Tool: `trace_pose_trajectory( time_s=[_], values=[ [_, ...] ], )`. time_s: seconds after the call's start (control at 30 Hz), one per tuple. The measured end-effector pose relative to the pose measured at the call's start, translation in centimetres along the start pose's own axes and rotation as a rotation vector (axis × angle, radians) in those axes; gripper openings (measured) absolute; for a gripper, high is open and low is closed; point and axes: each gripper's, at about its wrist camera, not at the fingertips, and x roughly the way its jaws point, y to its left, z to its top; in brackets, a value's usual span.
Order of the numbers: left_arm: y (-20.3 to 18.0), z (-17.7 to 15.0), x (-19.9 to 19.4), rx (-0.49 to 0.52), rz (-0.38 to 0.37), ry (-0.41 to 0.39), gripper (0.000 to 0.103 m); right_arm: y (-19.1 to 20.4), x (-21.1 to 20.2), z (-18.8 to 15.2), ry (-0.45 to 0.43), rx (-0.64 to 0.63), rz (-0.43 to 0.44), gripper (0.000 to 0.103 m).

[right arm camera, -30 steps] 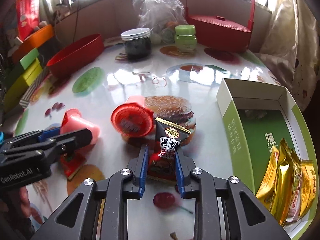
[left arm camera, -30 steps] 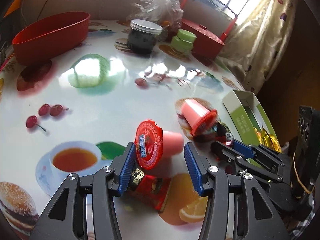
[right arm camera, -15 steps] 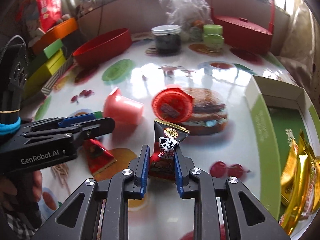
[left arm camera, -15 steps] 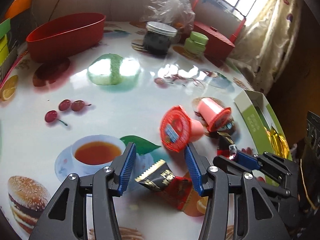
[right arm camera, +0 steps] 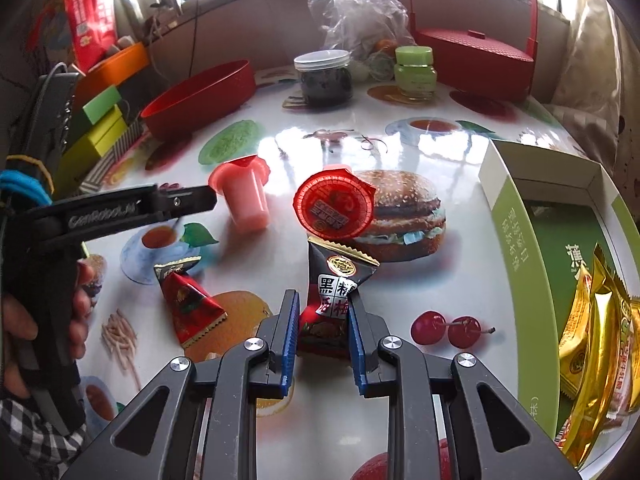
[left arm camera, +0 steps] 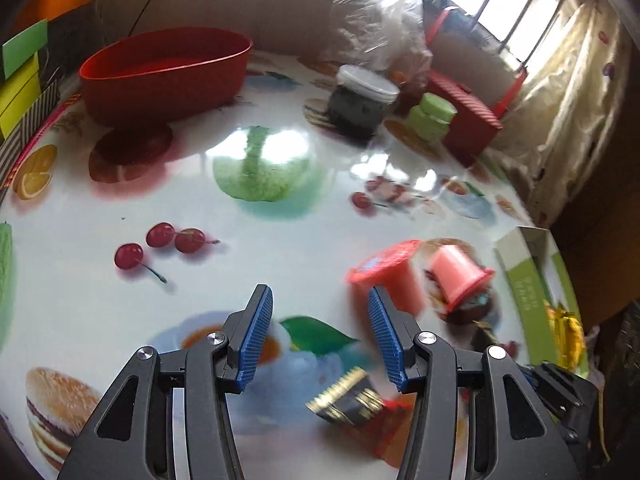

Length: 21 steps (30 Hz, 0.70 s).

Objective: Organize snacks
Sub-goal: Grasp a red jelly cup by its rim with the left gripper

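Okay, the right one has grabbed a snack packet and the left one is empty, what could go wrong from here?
1. The right hand-held gripper pinches only the lower end of the black-and-red foil snack packet, so it may twist or slip out.
2. The red-lidded jelly cup, on its side, sits right at that packet's top; lifting could nudge it rolling.
3. The open left hand-held gripper is close to the other pink jelly cup and could knock it.

Glossy food-print counter (right arm camera: 452, 168) carries red tub (right arm camera: 200, 98), dark jar (right arm camera: 323, 78), green jar (right arm camera: 414, 73), red basket (right arm camera: 476, 48), plastic bag (right arm camera: 356, 12), green box (right arm camera: 520, 248), two jelly cups (right arm camera: 244, 196), loose packet (right arm camera: 186, 296).
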Motion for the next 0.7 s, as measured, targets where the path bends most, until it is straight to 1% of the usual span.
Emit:
trace_pose_trajectory(
  time_s=[0.1,0.2,0.3,0.37,0.53,0.6,0.7],
  values=[
    [-0.7,-1.0,-0.9,-0.031,-0.040,-0.013,0.051,-0.2,-0.2,-0.2,-0.007,0.014,0.002,0.022],
    [-1.9,-1.4,-0.5,-0.016,-0.054,0.002,0.051,-0.5,-0.4,-0.4,-0.010,0.026,0.004,0.022],
    [-2.8,-1.0,0.2,-0.018,-0.037,0.012,0.051,-0.7,-0.6,-0.6,-0.012,0.032,0.006,0.022],
    [-3.2,-0.5,0.7,-0.022,-0.008,0.013,0.051,-0.9,-0.7,-0.8,-0.013,0.040,0.012,0.022],
    [-3.3,0.3,2.0,-0.067,0.035,0.023,0.051,-1.3,-0.9,-0.9,-0.017,0.056,0.027,0.022],
    [-3.5,0.5,2.6,-0.053,0.051,0.025,0.051,-1.5,-0.9,-1.0,-0.018,0.060,0.032,0.022],
    [-4.2,0.8,3.2,-0.026,0.094,0.031,0.051,-1.6,-1.0,-1.0,-0.019,0.065,0.040,0.022]
  ],
)
